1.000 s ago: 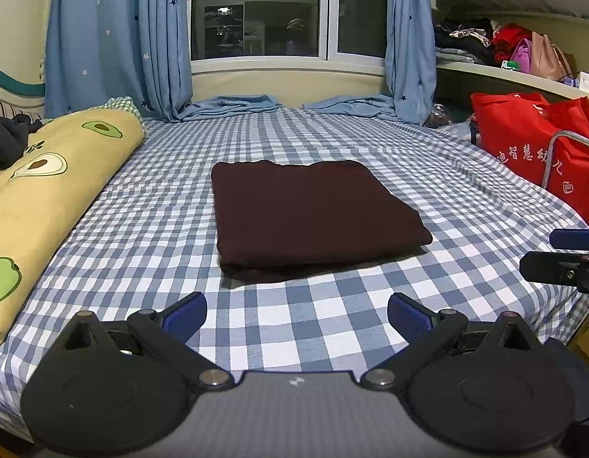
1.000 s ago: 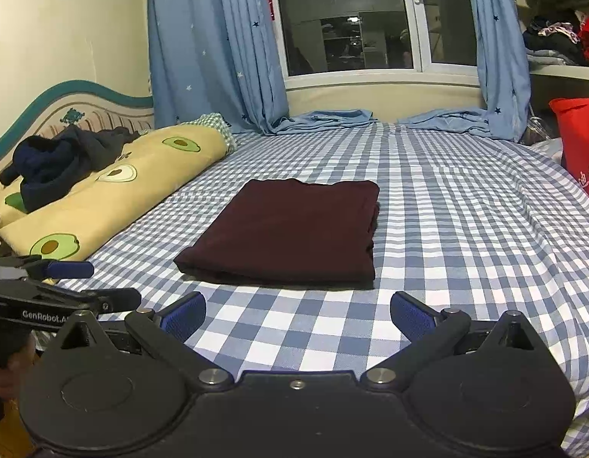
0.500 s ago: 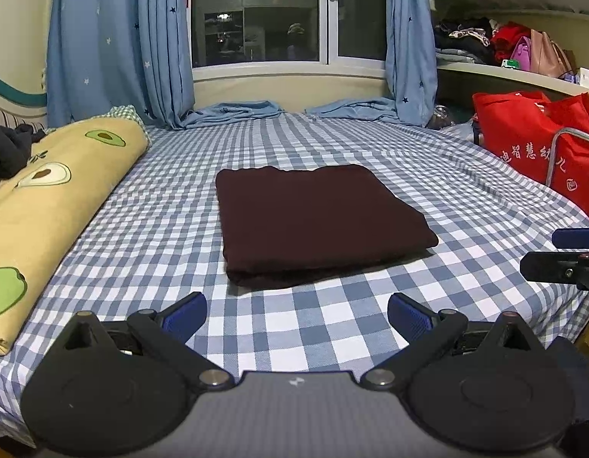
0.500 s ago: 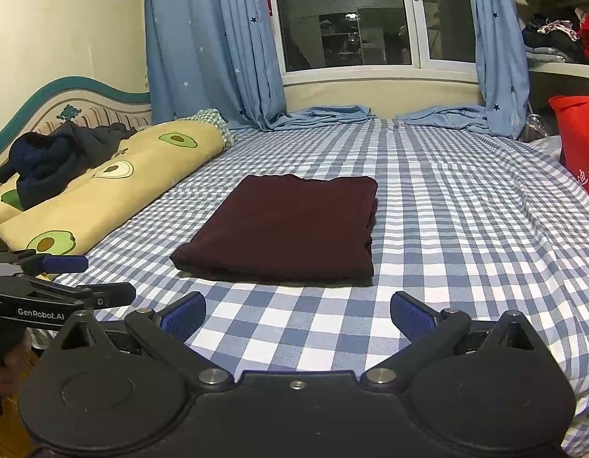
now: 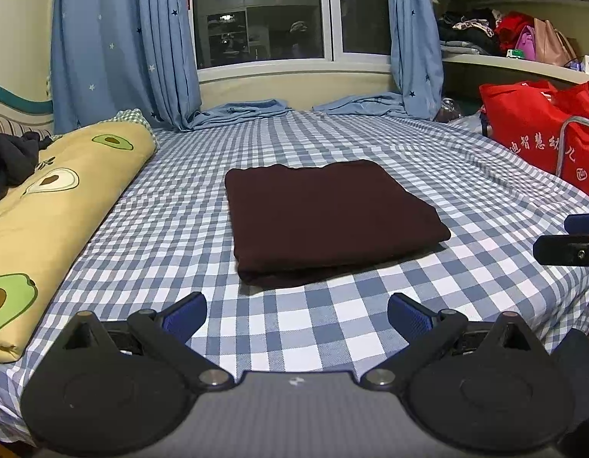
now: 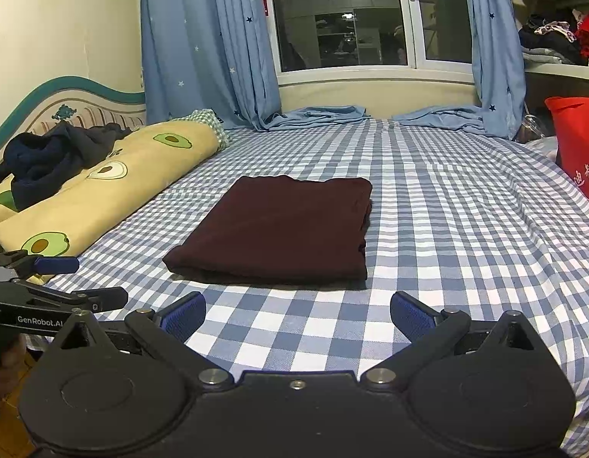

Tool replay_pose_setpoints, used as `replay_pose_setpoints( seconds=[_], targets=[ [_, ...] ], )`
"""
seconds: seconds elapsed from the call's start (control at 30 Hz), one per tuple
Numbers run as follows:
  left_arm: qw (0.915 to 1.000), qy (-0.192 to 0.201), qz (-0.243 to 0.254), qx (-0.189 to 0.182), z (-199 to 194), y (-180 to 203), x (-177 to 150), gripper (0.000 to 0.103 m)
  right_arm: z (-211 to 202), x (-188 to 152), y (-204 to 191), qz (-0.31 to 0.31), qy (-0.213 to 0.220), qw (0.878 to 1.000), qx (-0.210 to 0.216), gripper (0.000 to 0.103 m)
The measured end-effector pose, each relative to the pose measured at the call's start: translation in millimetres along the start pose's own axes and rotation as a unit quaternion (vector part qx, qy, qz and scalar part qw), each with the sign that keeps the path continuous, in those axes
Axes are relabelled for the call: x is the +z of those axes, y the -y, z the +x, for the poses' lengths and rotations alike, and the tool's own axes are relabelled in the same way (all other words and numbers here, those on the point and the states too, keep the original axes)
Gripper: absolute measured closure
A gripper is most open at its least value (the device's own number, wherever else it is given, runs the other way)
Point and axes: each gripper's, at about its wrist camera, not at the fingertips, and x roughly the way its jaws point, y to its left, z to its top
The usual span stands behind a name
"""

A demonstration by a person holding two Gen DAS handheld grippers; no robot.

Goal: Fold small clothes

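Note:
A dark maroon garment [image 5: 325,217] lies folded into a flat rectangle in the middle of the blue checked bed [image 5: 172,229]; it also shows in the right wrist view as the garment [image 6: 279,229]. My left gripper [image 5: 296,315] hovers open over the bed's near edge, short of the garment, nothing between its blue pads. My right gripper [image 6: 298,315] is open too, equally short of the cloth. Each gripper appears in the other's view: the right gripper [image 5: 573,236] at the right edge, the left gripper [image 6: 65,282] at the left edge.
A yellow avocado-print quilt roll [image 5: 46,210] lies along the bed's left side with dark clothes [image 6: 54,156] heaped on it. Red bags [image 5: 542,141] stand at the right. Blue curtains [image 6: 203,45] and a window close the far end; shelves [image 5: 504,61] hold clothing.
Both grippers have drawn back a little from the garment and lifted slightly; the folded cloth has stayed where it was. Both remain open.

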Motion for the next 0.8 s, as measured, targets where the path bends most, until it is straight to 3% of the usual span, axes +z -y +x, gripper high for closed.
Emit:
replay_pose_setpoints(
  seconds=[0.27,0.8],
  targets=[
    [1.0,0.005,0.004,0.003,-1.6,2.1,-0.7,0.001,-1.0,-0.7,-0.3,0.0,-0.001,1.0,0.0,0.0],
    [0.9991,-0.004,-0.042,-0.009,2.9,-6.0,-4.2,0.001,-1.2,-4.5,-1.0,0.0,-0.004,1.0,0.003,0.001]
  ],
)
